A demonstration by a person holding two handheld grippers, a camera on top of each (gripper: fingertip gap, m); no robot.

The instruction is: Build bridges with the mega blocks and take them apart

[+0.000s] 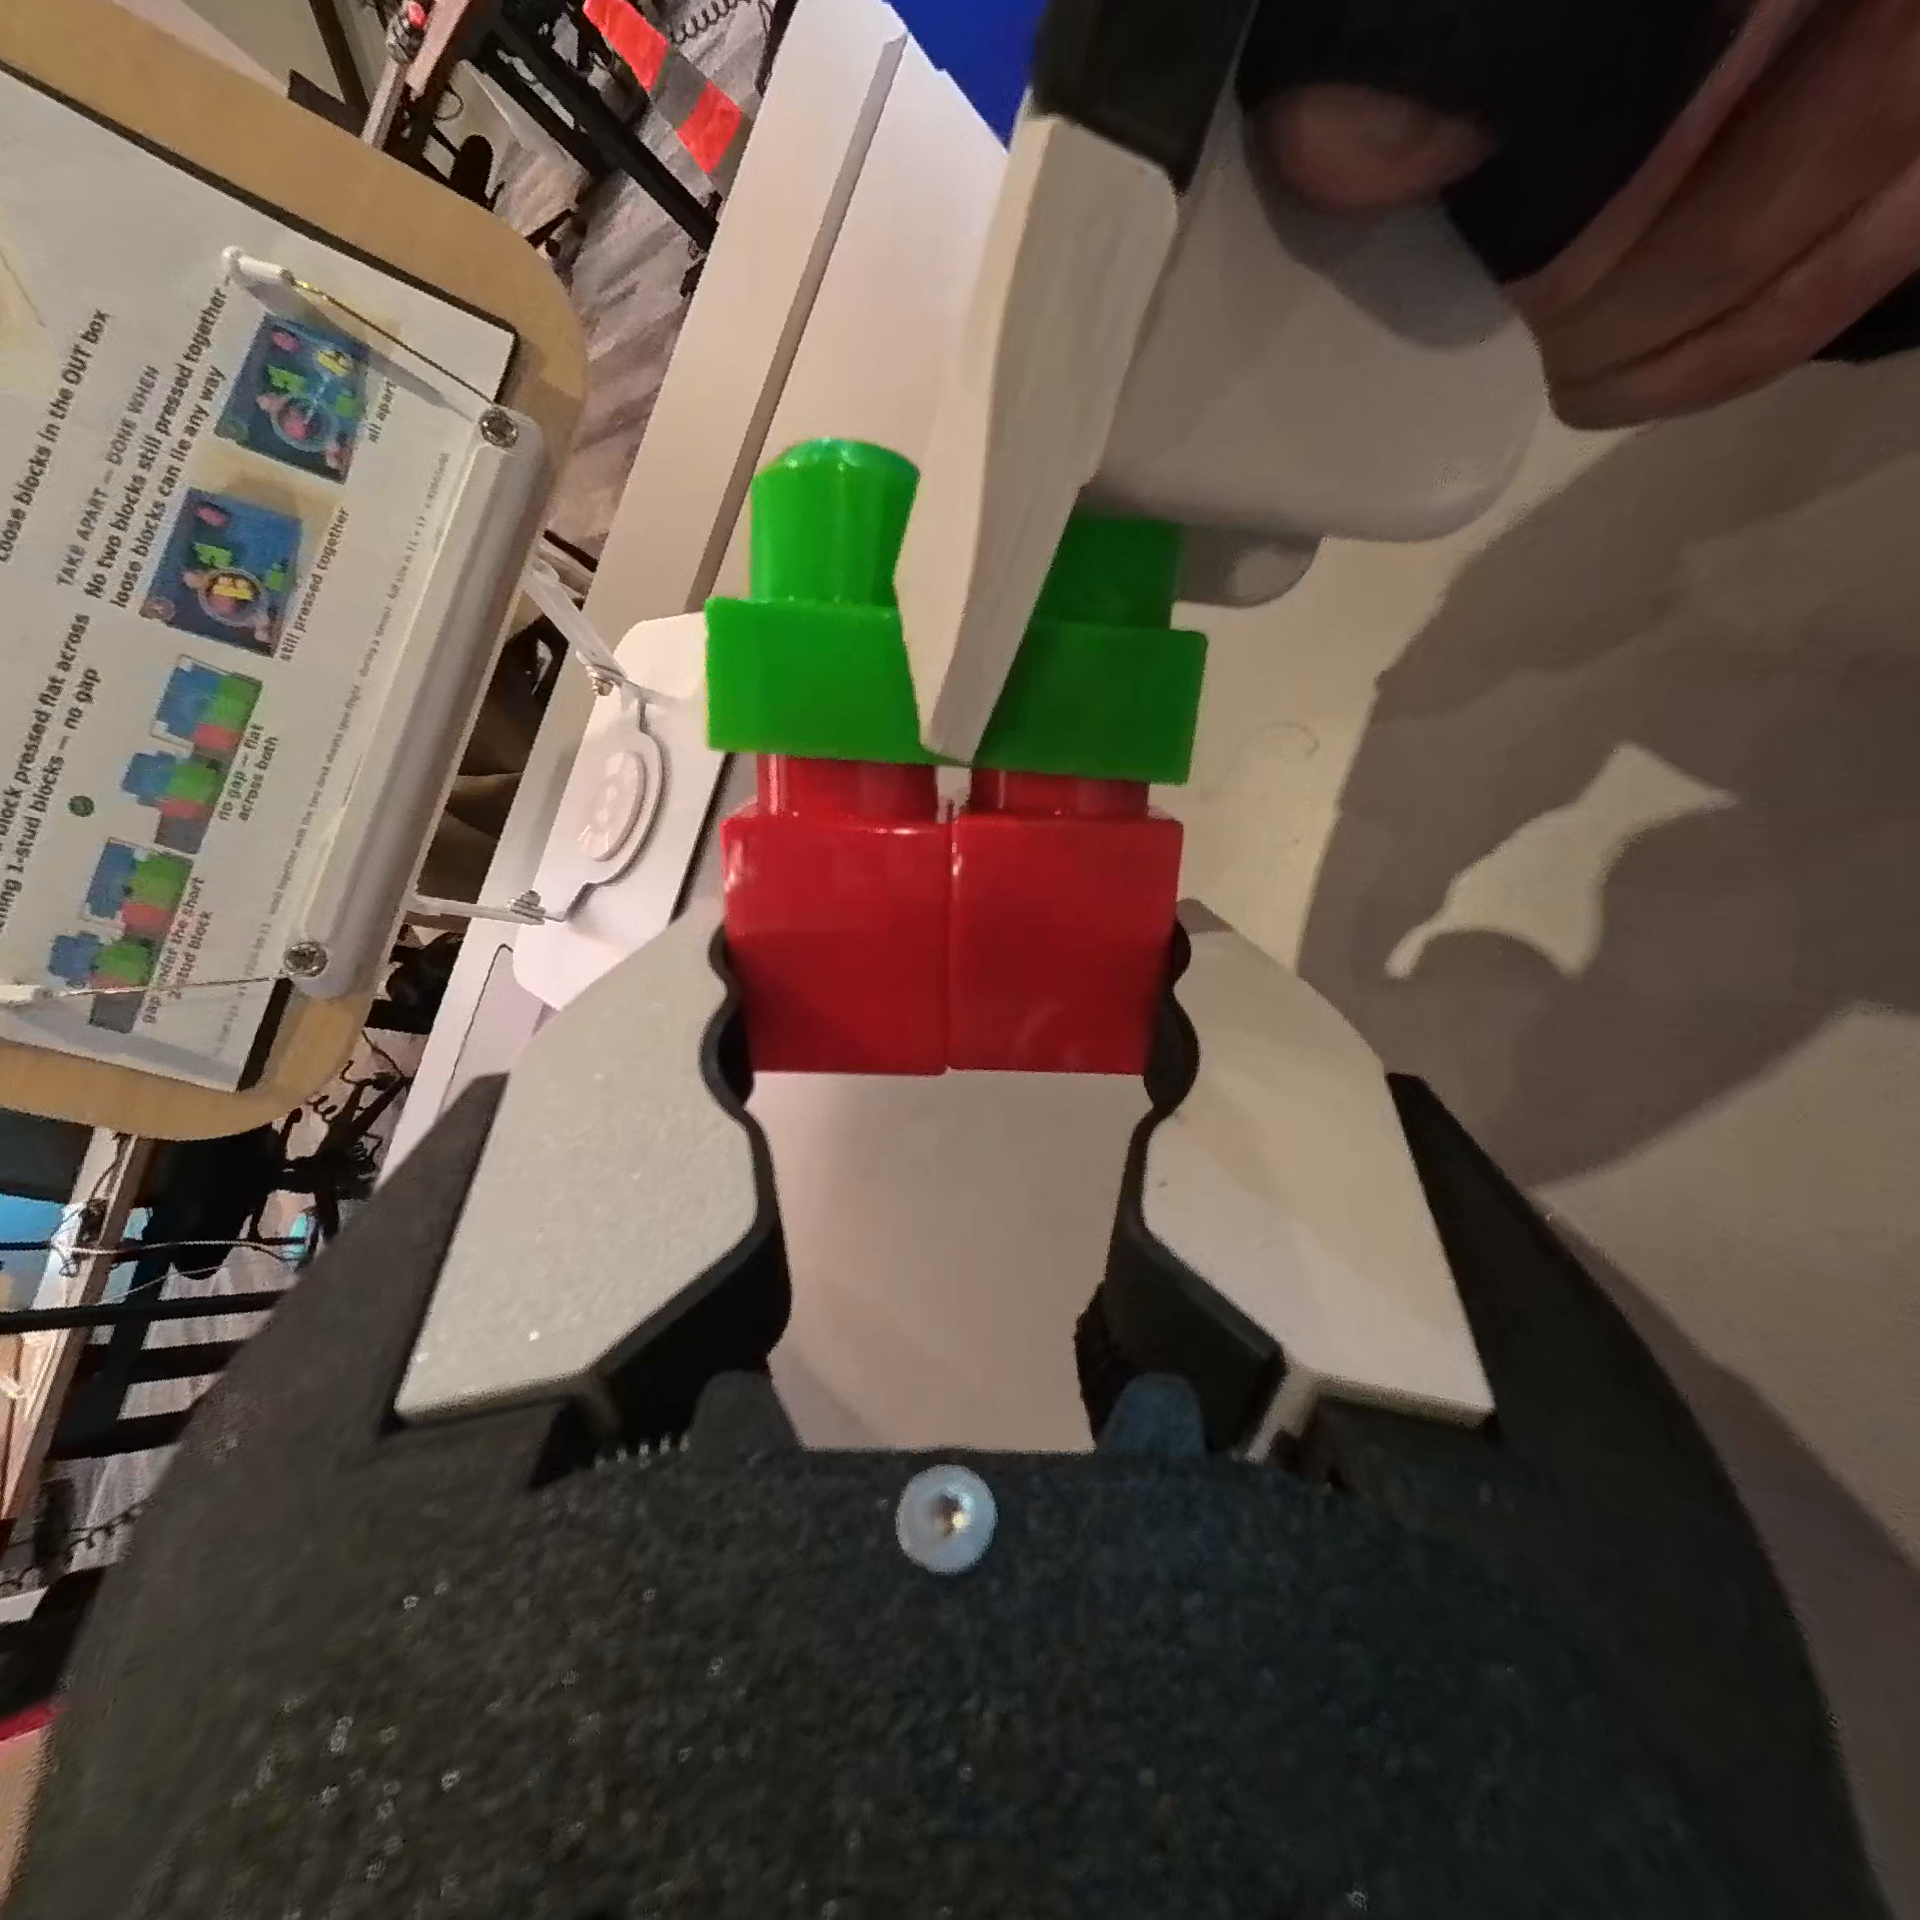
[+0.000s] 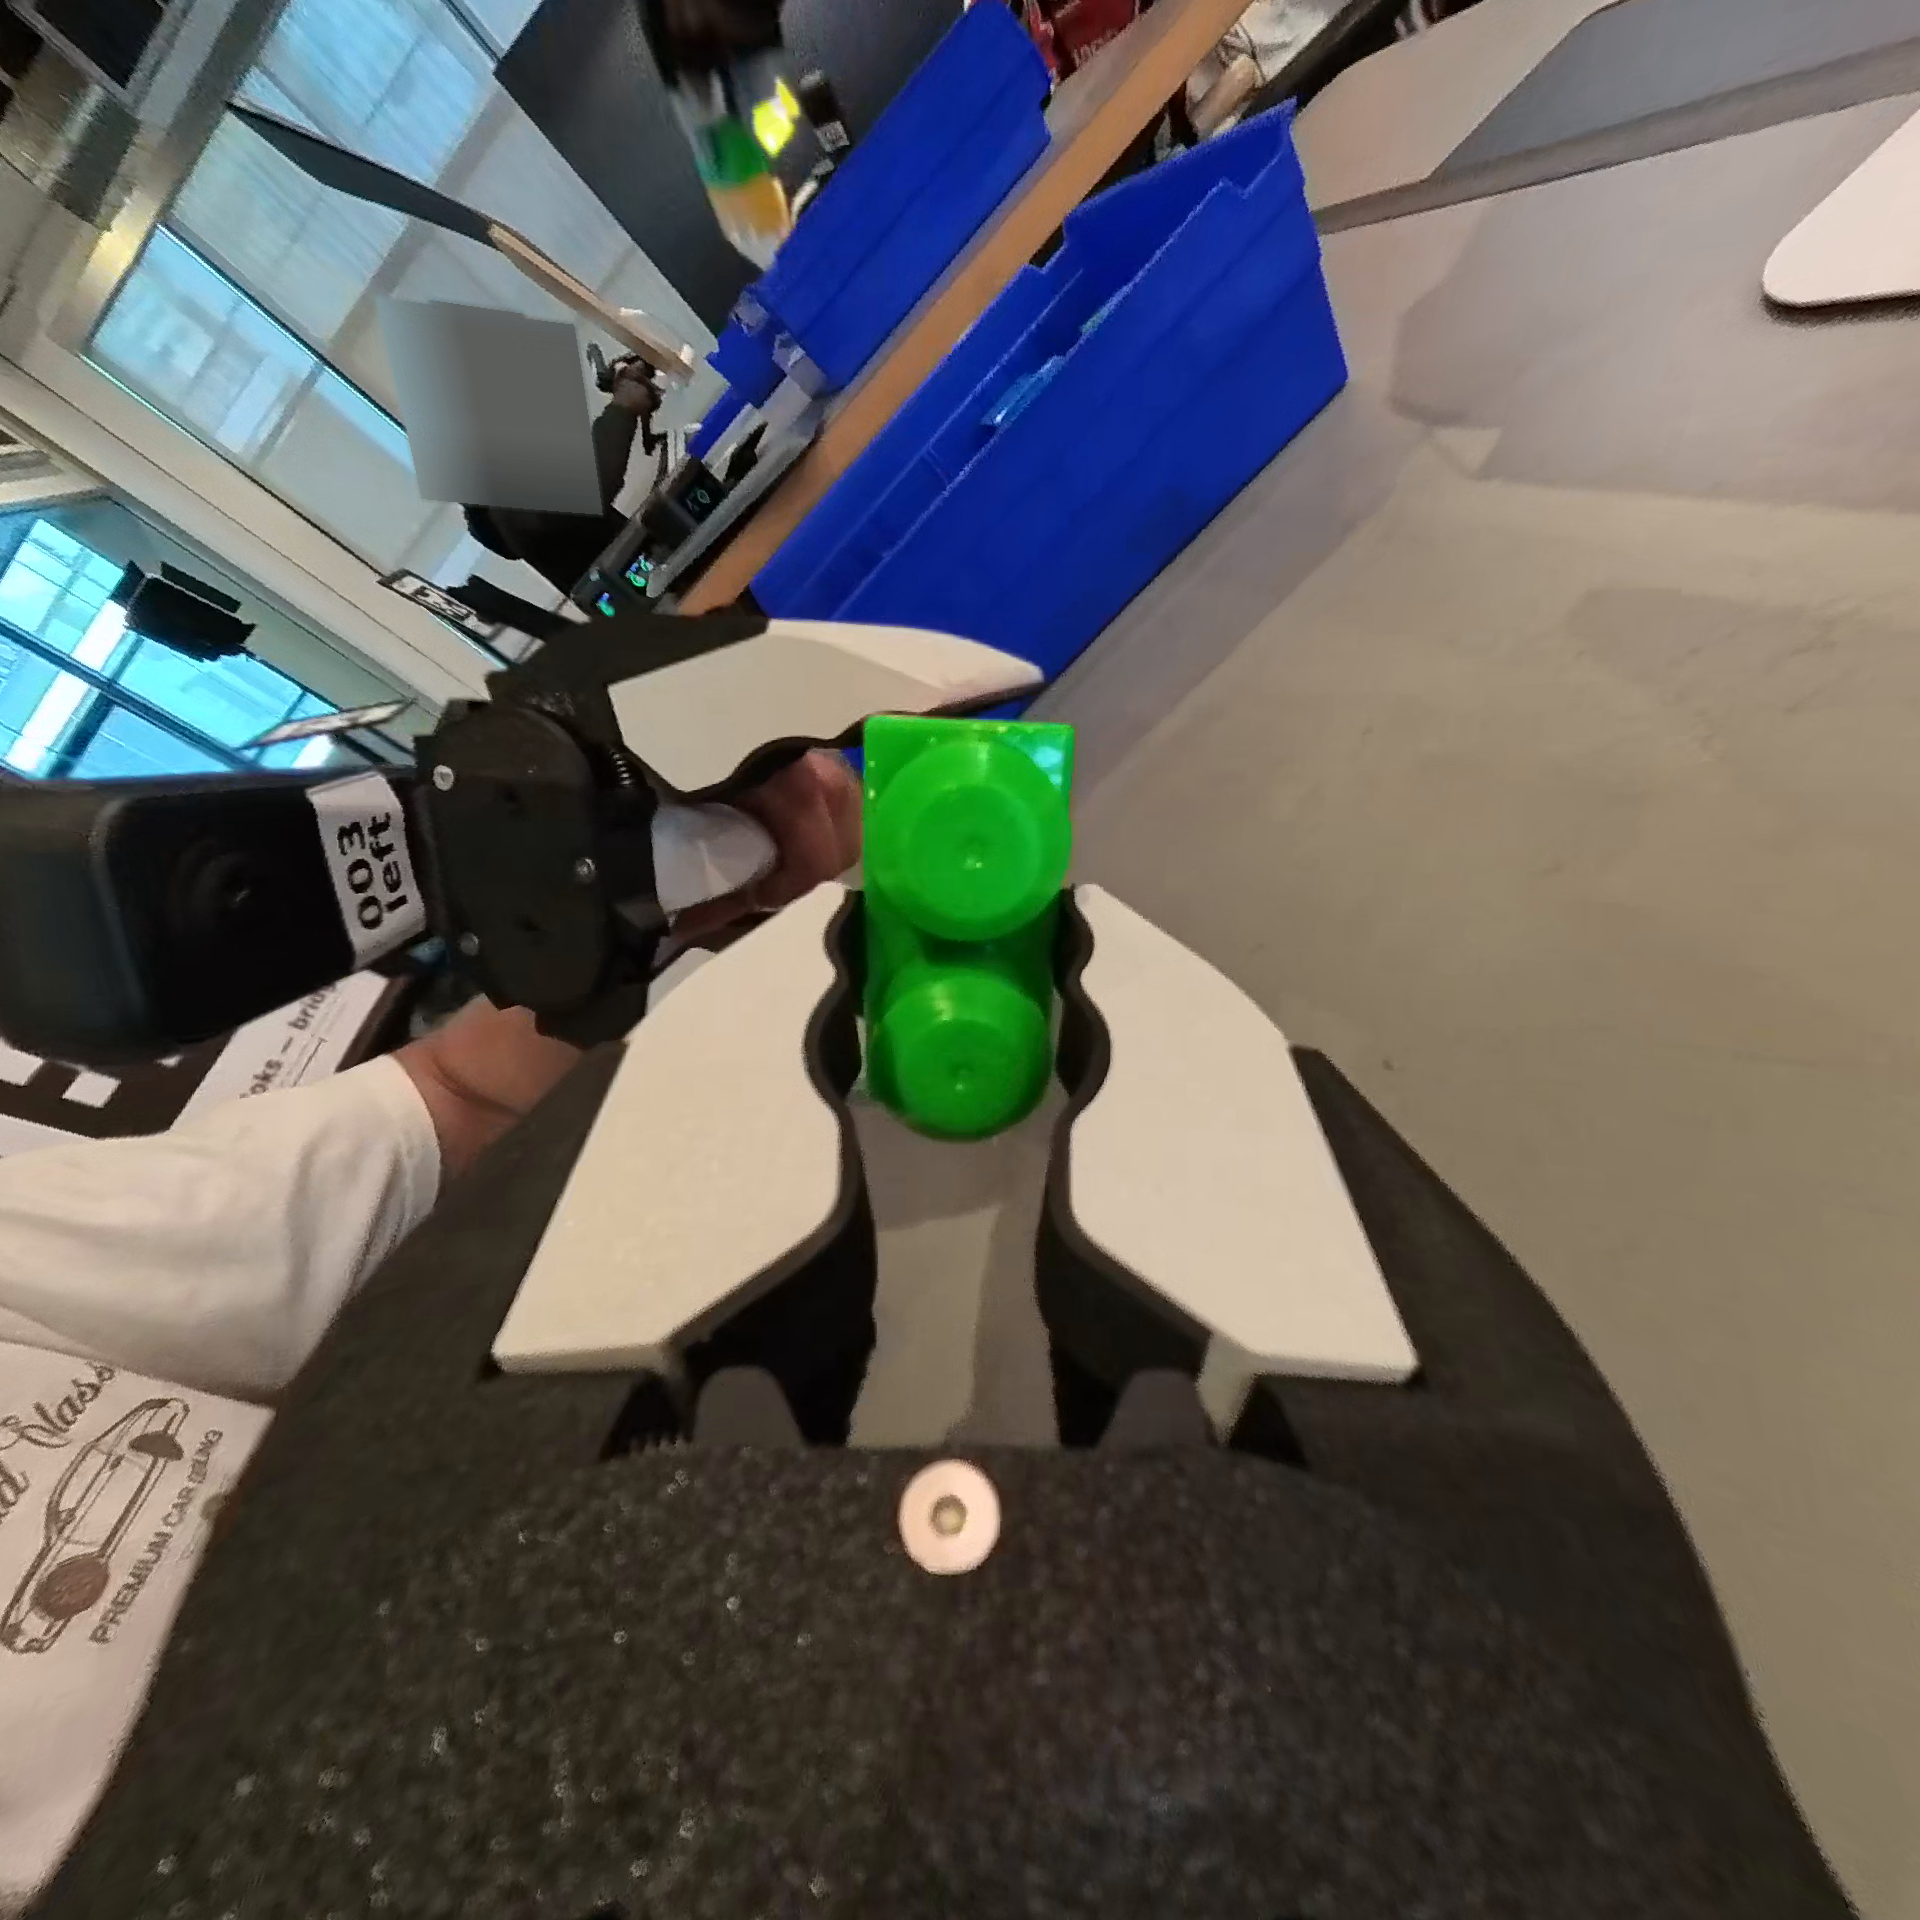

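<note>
Left tool (image 1: 951, 997) gripping 2 red blocks (image 1: 951, 940), right tool (image 2: 956, 997) gripping 1 green block (image 2: 961, 914)

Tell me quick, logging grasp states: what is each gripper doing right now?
Left gripper: closed on the two red blocks.
Right gripper: closed on the green block sitting across their studs.

L wrist cam close behind red blocks (image 1: 951, 935), R cam facing green block (image 2: 961, 935), shared
</note>
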